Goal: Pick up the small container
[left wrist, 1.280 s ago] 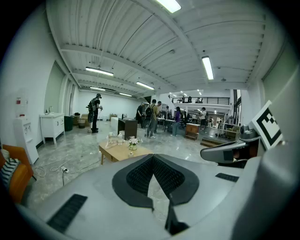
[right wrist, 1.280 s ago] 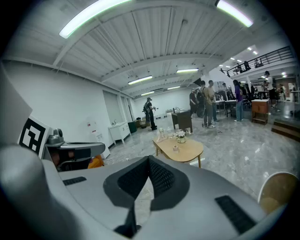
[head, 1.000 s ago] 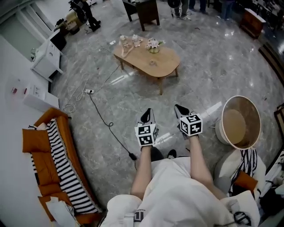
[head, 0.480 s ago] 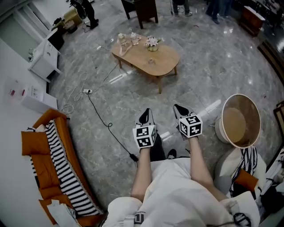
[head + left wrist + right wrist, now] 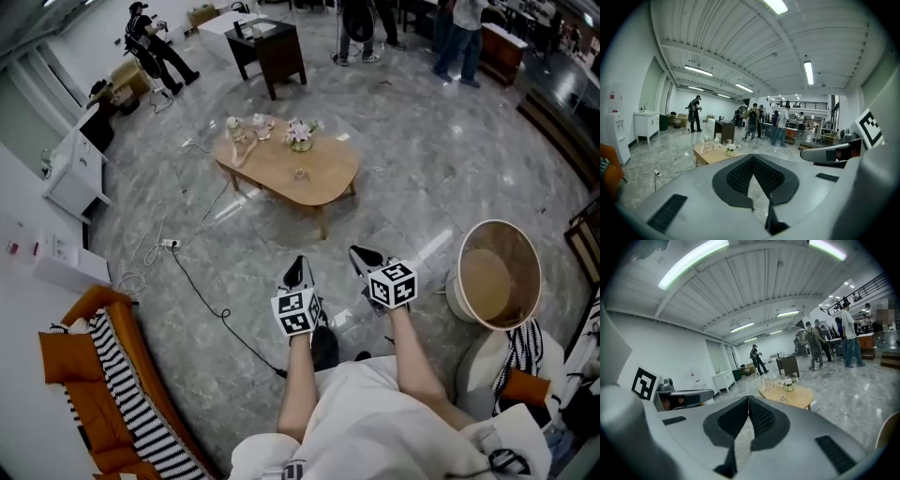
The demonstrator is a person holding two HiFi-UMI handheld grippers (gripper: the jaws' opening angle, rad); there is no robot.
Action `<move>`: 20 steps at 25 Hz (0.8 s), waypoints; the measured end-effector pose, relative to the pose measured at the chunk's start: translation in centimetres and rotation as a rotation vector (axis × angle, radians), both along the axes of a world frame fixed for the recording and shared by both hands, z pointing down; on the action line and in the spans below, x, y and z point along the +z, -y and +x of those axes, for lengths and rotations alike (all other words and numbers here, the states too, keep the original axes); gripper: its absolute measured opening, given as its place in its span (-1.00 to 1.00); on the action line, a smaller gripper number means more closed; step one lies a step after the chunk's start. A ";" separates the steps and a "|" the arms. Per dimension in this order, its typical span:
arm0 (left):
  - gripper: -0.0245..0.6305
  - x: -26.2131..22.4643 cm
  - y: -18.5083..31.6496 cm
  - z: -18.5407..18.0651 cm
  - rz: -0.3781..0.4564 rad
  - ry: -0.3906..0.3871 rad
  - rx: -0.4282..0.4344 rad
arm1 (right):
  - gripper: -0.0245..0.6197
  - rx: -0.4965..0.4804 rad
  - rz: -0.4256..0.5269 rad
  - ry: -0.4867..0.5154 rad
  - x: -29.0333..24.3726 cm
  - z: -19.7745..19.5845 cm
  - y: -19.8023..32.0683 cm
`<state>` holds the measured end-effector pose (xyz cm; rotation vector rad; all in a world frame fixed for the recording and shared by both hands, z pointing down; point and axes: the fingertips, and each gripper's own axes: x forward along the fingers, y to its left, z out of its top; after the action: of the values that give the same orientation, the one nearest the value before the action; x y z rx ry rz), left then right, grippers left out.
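Since the wooden table sits well ahead of both grippers, I'd say the step in hand is just the approach, nothing reached for yet. The left gripper is clenched with nothing in it, and the right gripper is the same, tips pressed together and empty, the two held side by side and aimed at the table. What I take for the small container is the little clear thing standing alone mid-tabletop, straight ahead of the left gripper and on the near side of the flowers, though it's too small from here to be sure. To do this well I'd walk right up first, spread one gripper's jaws before getting close, come in level from the near edge and close on its sides, since it looks light and easy to tip into the flowers. Surface underfoot is a pale polished stone floor, shiny, so step careful. Orange sofa well off to the left gripper's left, a big round tub near the right gripper's right, people far beyond the table, and a thin black cable crossing the floor just left of the left gripper
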<state>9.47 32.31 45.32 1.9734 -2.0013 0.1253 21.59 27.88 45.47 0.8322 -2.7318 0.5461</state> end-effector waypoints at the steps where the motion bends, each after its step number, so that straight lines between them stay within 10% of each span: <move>1: -0.90 -0.1 0.8 -0.3 0.000 -0.002 0.005 | -0.71 0.006 -0.007 0.009 -0.1 -0.4 0.7; 20: -0.90 -2.4 17.0 -7.8 0.054 -0.036 0.077 | -0.71 0.084 0.031 -0.035 -1.5 -5.8 14.4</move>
<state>1.66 15.34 42.92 2.0723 -1.9260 0.0532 15.76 13.44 43.94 0.9587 -2.6906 0.5020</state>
